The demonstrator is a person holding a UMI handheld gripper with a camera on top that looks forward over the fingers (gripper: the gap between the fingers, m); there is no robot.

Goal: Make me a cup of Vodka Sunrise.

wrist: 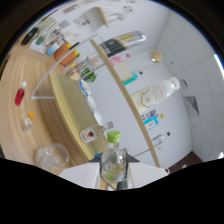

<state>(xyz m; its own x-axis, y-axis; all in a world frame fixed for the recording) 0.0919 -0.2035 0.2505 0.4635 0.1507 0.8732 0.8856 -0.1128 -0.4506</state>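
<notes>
Vodka Sunrise needed its ingredients poured, and the small clear bottle (pixel 114 159) with the green cap sat clamped between the two fingers of the gripper (pixel 114 176), raised off the wooden table (pixel 20 75) with the whole view tilted hard. The main risk, as I judged it, was the smooth plastic twisting or sliding out of so low a hold, since the fingers pressed near the base while the weight stood above them. Liquid showed in its lower part, so a slip could spill it.

Going left to right: a small bottle of red liquid (pixel 20 95) stood on the table, with an upturned-looking clear glass (pixel 26 123) near it and a wider glass bowl (pixel 52 155) closer to the fingers. A pale shelf board (pixel 67 107) crossed the middle, crowded with bottles and jars. Beyond it a white wall (pixel 125 95) carried more bottles, among them a large white one (pixel 157 92), and a tiled wall (pixel 192 55) closed the room.
</notes>
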